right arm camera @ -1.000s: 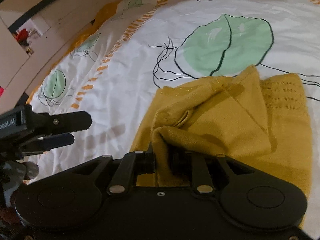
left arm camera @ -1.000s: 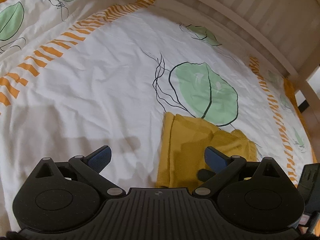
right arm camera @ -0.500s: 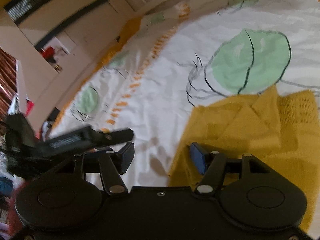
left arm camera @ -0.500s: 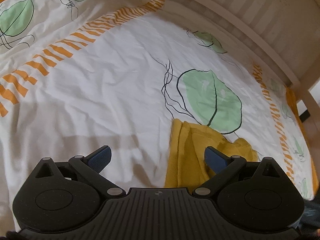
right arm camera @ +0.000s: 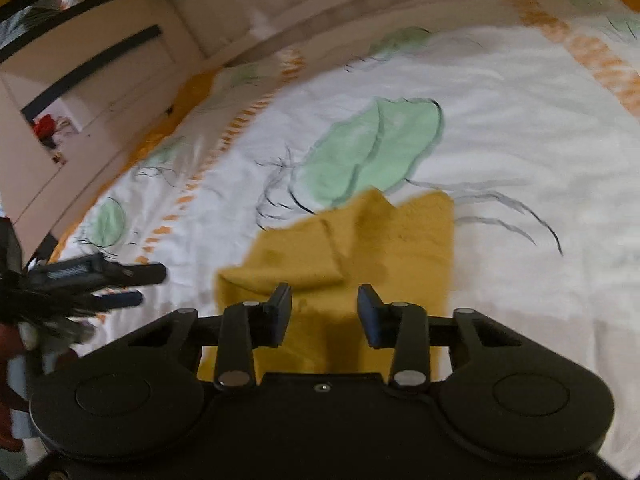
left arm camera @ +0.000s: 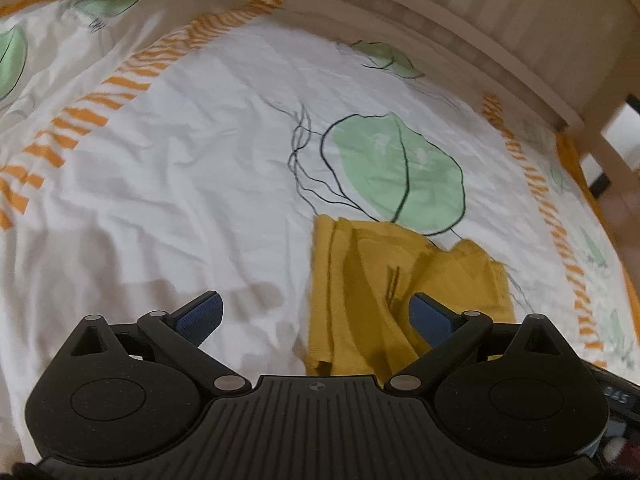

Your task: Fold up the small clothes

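Nearby, leaf-print bedsheet [left arm camera: 200, 168] under yellow garment [left arm camera: 372, 288] — wooden bedrail [left arm camera: 500, 20] behind.

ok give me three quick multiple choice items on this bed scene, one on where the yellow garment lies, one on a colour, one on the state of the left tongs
1. Where does the yellow garment lie on the bedsheet?
A. just below the large green leaf print
B. on the orange striped border
C. hanging over the bed rail

2. What colour are the pads on the left tongs?
A. red
B. blue
C. white

3. What state are the left tongs in?
A. clamped on the garment
C. shut with nothing held
B. open, nothing gripped

Answers:
1 A, the garment's top edge meets the lower rim of the green leaf print.
2 B, both pads show blue in the left wrist view.
3 B, the fingers stand wide apart with only sheet and garment below them.
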`<state>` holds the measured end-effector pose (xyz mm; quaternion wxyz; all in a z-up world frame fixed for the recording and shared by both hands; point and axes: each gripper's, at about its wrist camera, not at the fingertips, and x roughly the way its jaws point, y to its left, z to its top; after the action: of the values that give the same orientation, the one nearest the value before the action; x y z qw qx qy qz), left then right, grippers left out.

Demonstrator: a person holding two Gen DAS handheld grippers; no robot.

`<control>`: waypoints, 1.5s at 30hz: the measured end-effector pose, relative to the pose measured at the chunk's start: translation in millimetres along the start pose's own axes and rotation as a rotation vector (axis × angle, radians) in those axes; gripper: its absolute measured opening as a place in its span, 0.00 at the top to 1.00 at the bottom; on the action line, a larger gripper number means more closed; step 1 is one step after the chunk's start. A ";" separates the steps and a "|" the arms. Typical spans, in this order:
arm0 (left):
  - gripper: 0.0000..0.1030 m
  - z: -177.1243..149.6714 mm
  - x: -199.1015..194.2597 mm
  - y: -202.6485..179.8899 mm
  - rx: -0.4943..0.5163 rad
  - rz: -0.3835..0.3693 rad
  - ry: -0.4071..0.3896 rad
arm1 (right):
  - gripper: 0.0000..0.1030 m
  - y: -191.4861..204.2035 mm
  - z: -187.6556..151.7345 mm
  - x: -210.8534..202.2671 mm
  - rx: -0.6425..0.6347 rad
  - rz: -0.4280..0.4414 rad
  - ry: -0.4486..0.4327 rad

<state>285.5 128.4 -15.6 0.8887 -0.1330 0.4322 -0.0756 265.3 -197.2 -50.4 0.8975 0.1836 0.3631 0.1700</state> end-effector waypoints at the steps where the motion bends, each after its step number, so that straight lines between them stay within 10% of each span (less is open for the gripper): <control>1: 0.02 -0.9 0.3 -2.4 0.014 0.001 -0.001 | 0.54 -2.6 -2.8 2.6 -0.001 -0.001 0.005; 19: 0.02 -13.9 14.7 -25.8 0.145 -0.013 0.057 | 0.52 86.6 -64.9 39.9 -0.251 0.384 0.242; 34: 0.02 -21.3 24.5 -27.6 0.174 -0.002 0.112 | 0.48 33.1 -25.5 -1.8 -0.244 0.175 0.088; 45: 0.02 -16.6 24.9 -14.8 0.107 -0.012 0.130 | 0.44 113.8 -86.8 5.2 -0.905 0.056 0.087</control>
<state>287.5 105.3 -39.6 0.8641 -0.0825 0.4837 -0.1124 187.4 -77.5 -60.0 0.8664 -0.2245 0.2847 0.3434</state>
